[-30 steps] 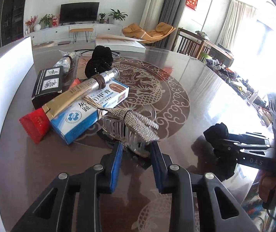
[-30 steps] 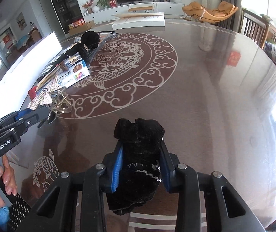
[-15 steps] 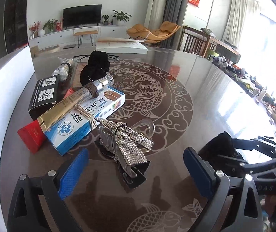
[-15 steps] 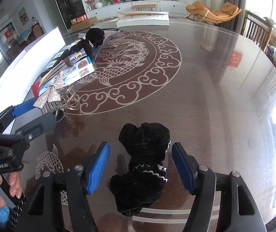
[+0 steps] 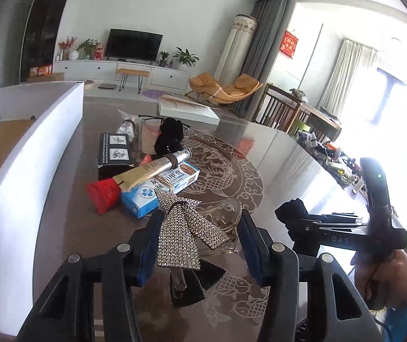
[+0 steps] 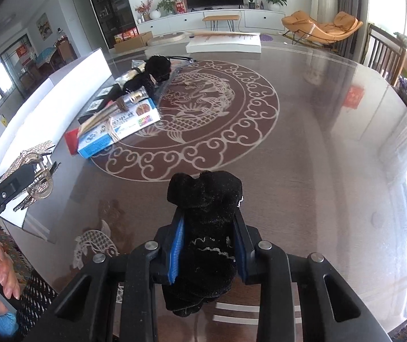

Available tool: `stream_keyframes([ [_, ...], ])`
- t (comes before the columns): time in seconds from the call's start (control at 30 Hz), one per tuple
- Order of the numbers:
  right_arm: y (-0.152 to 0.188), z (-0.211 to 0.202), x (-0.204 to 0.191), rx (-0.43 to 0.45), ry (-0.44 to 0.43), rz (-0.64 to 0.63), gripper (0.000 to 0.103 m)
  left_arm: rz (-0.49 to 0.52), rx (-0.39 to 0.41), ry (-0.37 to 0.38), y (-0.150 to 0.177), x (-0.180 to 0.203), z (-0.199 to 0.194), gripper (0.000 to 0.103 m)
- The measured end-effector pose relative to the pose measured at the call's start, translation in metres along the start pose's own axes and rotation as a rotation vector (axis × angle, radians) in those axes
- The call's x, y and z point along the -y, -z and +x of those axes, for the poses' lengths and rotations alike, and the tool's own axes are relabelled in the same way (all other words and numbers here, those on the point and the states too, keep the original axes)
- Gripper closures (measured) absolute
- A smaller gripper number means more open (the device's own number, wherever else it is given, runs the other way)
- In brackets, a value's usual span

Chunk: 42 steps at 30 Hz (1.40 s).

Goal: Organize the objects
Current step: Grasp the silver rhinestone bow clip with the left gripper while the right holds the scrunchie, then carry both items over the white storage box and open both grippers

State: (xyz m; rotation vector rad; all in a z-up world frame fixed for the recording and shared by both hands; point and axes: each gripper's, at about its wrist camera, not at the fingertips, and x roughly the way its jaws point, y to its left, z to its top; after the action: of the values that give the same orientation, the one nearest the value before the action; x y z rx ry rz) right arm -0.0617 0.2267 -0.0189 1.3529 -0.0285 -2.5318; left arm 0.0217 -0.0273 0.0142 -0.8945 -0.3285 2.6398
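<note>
My left gripper (image 5: 197, 239) is shut on a rhinestone bow hair clip (image 5: 183, 233) and holds it lifted above the table; the clip also shows at the left of the right wrist view (image 6: 33, 176). My right gripper (image 6: 207, 242) is shut on a black velvet scrunchie (image 6: 204, 199), raised over the dark table (image 6: 317, 142). It also shows at the right of the left wrist view (image 5: 291, 211). A pile lies ahead: a blue-and-white box (image 5: 160, 191), a gold tube (image 5: 152, 169), a red packet (image 5: 102, 195), a black box (image 5: 115, 154).
A white-walled cardboard box (image 5: 32, 154) stands along the table's left side. Another black scrunchie (image 5: 169, 136) and a wrapped item (image 5: 127, 125) lie behind the pile. A flat white box (image 5: 186, 108) sits at the far edge. Chairs stand at the right.
Both grippers were open half a second ago. The left has shut on the bow clip and lifted it; the right has shut on the black scrunchie and raised it.
</note>
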Motion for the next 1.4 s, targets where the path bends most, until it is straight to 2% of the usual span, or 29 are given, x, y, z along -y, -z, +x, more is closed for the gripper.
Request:
stream_keyframes([
  [0.1, -0.027, -0.008, -0.053, 0.049, -0.125, -0.040, 0.072, -0.040, 0.095, -0.068, -0.020, -0.027, -0.058, 0.051],
  [0.27, -0.078, -0.015, -0.183, 0.108, -0.341, -0.196, 0.072, -0.104, 0.176, -0.262, -0.048, -0.098, -0.118, 0.051],
  [0.37, -0.101, -0.005, -0.260, 0.111, -0.429, -0.278, 0.072, -0.156, 0.127, -0.356, -0.054, -0.152, -0.123, 0.051],
  [0.47, -0.112, 0.017, -0.319, 0.090, -0.449, -0.335, 0.072, -0.187, 0.036, -0.425, -0.054, -0.195, -0.115, 0.050],
  [0.53, -0.114, 0.039, -0.342, 0.039, -0.456, -0.341, 0.069, -0.199, -0.025, -0.495, -0.050, -0.216, -0.107, 0.049],
  [0.6, -0.113, 0.059, -0.351, -0.002, -0.457, -0.322, 0.055, -0.222, -0.060, -0.551, -0.045, -0.231, -0.101, 0.037],
  [0.67, -0.111, 0.067, -0.345, -0.003, -0.461, -0.290, 0.047, -0.250, -0.047, -0.577, -0.040, -0.237, -0.102, 0.028],
  [0.73, -0.107, 0.065, -0.325, 0.032, -0.455, -0.265, 0.040, -0.271, -0.008, -0.571, -0.036, -0.233, -0.107, 0.027],
  [0.8, -0.101, 0.054, -0.299, 0.093, -0.400, -0.266, 0.023, -0.281, 0.019, -0.541, -0.036, -0.218, -0.106, 0.027],
  [0.83, -0.094, 0.044, -0.283, 0.131, -0.359, -0.274, 0.021, -0.281, 0.031, -0.517, -0.037, -0.206, -0.106, 0.027],
  [0.9, -0.079, 0.037, -0.246, 0.199, -0.232, -0.302, 0.014, -0.260, 0.063, -0.436, -0.036, -0.169, -0.105, 0.027],
  [0.97, -0.060, 0.035, -0.197, 0.233, -0.079, -0.310, 0.012, -0.211, 0.094, -0.345, -0.031, -0.124, -0.101, 0.026],
  [1.03, -0.042, 0.039, -0.145, 0.226, 0.065, -0.288, 0.012, -0.152, 0.095, -0.234, -0.026, -0.075, -0.092, 0.015],
  [1.07, -0.033, 0.042, -0.116, 0.206, 0.128, -0.262, 0.012, -0.120, 0.077, -0.167, -0.022, -0.051, -0.084, 0.007],
  [1.1, -0.027, 0.047, -0.085, 0.183, 0.178, -0.229, 0.012, -0.083, 0.051, -0.099, -0.018, -0.027, -0.074, 0.004],
  [1.2, -0.005, 0.051, -0.014, 0.119, 0.274, -0.102, 0.012, 0.048, -0.054, 0.036, 0.006, 0.036, -0.036, 0.004],
  [1.27, 0.006, 0.046, 0.014, 0.104, 0.300, -0.023, 0.012, 0.142, -0.116, 0.058, 0.025, 0.067, -0.010, 0.004],
  [1.4, 0.021, 0.045, 0.035, 0.092, 0.321, 0.059, 0.012, 0.230, -0.135, -0.022, 0.048, 0.084, 0.033, 0.004],
])
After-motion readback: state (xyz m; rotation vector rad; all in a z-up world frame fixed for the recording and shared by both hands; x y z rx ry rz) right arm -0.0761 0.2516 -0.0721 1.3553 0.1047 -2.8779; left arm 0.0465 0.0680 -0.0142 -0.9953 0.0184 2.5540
